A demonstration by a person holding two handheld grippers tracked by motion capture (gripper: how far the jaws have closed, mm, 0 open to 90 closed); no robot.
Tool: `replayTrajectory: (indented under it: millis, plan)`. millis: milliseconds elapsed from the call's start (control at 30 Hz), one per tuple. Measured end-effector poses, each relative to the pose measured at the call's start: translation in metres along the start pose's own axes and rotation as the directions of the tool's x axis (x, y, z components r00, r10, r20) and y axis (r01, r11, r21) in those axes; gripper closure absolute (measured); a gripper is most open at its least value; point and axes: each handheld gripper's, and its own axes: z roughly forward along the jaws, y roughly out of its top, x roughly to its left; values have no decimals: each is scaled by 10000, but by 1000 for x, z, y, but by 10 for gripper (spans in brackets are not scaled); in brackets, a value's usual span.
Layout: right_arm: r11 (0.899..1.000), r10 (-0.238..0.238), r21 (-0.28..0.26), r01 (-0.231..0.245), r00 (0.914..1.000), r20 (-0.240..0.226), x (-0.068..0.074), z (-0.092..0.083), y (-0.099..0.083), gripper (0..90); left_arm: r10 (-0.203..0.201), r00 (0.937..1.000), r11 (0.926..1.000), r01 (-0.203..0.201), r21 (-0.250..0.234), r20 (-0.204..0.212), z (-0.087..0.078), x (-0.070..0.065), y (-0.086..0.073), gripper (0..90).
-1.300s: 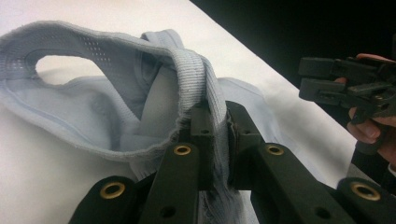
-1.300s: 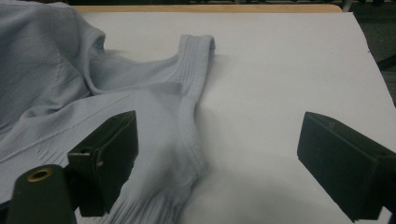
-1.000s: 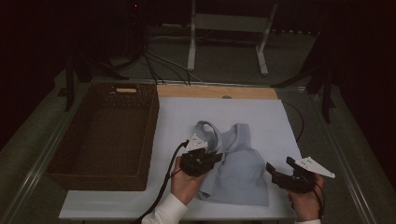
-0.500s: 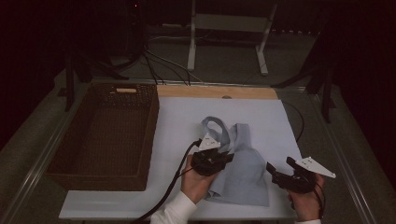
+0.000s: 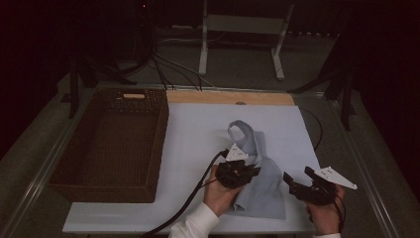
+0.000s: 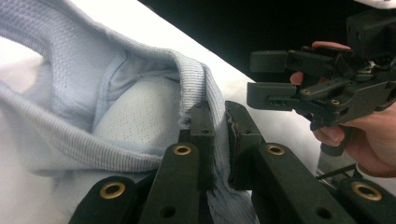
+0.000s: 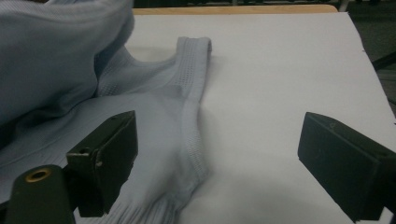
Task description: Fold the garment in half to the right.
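The left hand-held gripper (image 6: 215, 122) pinches the blue top's (image 5: 264, 183) ribbed edge tight. Beside it, the right hand-held gripper (image 5: 297, 179) waits with jaws wide apart.

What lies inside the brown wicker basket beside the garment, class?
The wicker basket shows only its own woven floor; nothing lies in it. The strip just behind its near wall is hidden in the high view. The light blue garment lies outside on the white sheet.
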Motion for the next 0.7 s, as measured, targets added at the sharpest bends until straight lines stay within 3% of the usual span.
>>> replayTrajectory:
  millis: [233,333,533,700]
  plan:
    - [9997,237,-94,-235,9994,255,-3,-1,0,127,84,9997,9988,-94,475,209,17,-5,-7,832]
    - [9998,35,-194,-31,9998,193,-2,-2,0,127,129,9993,9978,-152,646,354,22,-5,-9,816]
    - [9989,-358,-300,361,9993,95,0,-2,0,128,208,9959,9989,-244,397,876,20,-5,-9,643]
    - [9975,-526,-484,520,9985,-119,1,-2,1,144,422,9963,9991,-421,-27,744,11,-3,-6,491]
